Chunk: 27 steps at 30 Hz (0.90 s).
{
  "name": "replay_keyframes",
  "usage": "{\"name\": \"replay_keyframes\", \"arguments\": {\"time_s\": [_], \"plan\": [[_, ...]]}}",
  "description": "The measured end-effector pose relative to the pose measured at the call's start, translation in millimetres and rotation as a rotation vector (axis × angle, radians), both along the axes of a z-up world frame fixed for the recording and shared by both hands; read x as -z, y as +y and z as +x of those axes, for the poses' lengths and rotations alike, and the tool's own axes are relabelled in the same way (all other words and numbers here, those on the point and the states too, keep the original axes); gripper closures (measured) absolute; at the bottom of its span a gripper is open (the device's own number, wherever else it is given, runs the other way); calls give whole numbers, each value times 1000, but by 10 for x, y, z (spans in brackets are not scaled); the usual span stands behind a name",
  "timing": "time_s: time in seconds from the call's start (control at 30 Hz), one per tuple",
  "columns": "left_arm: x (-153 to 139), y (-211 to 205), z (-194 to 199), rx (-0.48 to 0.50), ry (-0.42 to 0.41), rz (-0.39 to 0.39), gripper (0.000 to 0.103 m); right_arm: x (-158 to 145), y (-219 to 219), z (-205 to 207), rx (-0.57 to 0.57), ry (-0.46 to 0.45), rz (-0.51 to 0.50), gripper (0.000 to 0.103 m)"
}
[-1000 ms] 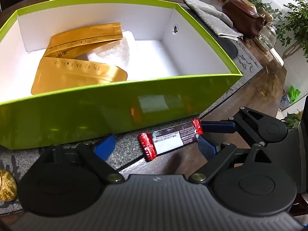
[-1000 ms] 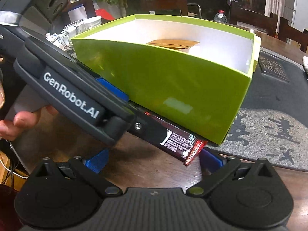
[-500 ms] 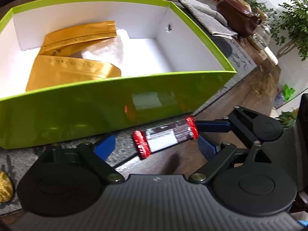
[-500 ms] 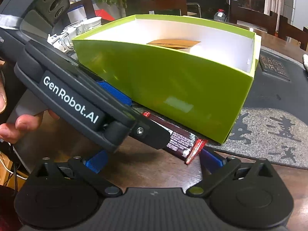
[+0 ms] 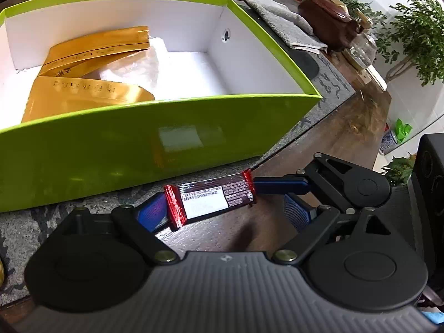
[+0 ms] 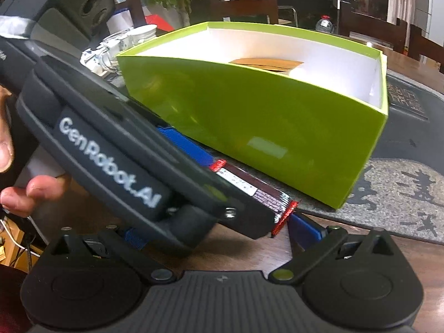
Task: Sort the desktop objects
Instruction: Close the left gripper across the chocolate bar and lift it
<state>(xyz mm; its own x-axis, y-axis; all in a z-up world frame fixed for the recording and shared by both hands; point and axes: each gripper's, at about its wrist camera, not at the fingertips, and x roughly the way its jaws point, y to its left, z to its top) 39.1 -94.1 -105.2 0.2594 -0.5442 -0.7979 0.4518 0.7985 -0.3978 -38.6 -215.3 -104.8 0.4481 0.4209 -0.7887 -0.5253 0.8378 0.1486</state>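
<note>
A dark chocolate bar point(image 5: 211, 201) with red crimped ends lies in front of the green box point(image 5: 138, 149), where the grey mat meets the wooden table. My left gripper point(image 5: 224, 211) straddles it lengthwise and its jaws are closing. The bar's left end sits against the left blue pad point(image 5: 151, 213), while the right pad point(image 5: 295, 212) stands clear of it. My right gripper point(image 6: 217, 231) is open wide, and one of its blue fingers point(image 5: 280, 187) touches the bar's right end. From the right wrist camera, the left gripper's black body point(image 6: 111, 161) covers most of the bar point(image 6: 260, 194).
The box holds gold pouches point(image 5: 83, 94) and a white plastic bag point(image 5: 133, 66). Past it lie a grey towel point(image 5: 277, 25), a brown teapot point(image 5: 327, 22) and glassware point(image 5: 363, 47). White cups point(image 6: 133, 38) stand beyond the box. A hand point(image 6: 16, 191) grips the left gripper.
The right gripper's finger has pushed the bar leftward until its left end meets my left pad. The left gripper tilted slightly and looms nearer in the right wrist view.
</note>
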Motion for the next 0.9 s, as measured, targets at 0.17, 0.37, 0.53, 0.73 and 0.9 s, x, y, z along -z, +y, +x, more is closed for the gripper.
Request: {"name": "replay_keyframes", "arguments": {"time_s": [0.17, 0.37, 0.53, 0.73, 0.9], "plan": [[8, 18, -2, -2, 10, -20, 14, -1, 27, 10, -3, 2, 24, 0], [14, 33, -18, -2, 11, -21, 14, 0, 11, 26, 1, 10, 66, 0], [0, 45, -39, -10, 8, -20, 14, -2, 29, 51, 10, 12, 85, 0], [-69, 102, -60, -22, -5, -27, 15, -59, 75, 54, 13, -6, 88, 0], [-210, 181, -99, -38, -27, -49, 19, -173, 110, 19, 12, -33, 91, 0]]}}
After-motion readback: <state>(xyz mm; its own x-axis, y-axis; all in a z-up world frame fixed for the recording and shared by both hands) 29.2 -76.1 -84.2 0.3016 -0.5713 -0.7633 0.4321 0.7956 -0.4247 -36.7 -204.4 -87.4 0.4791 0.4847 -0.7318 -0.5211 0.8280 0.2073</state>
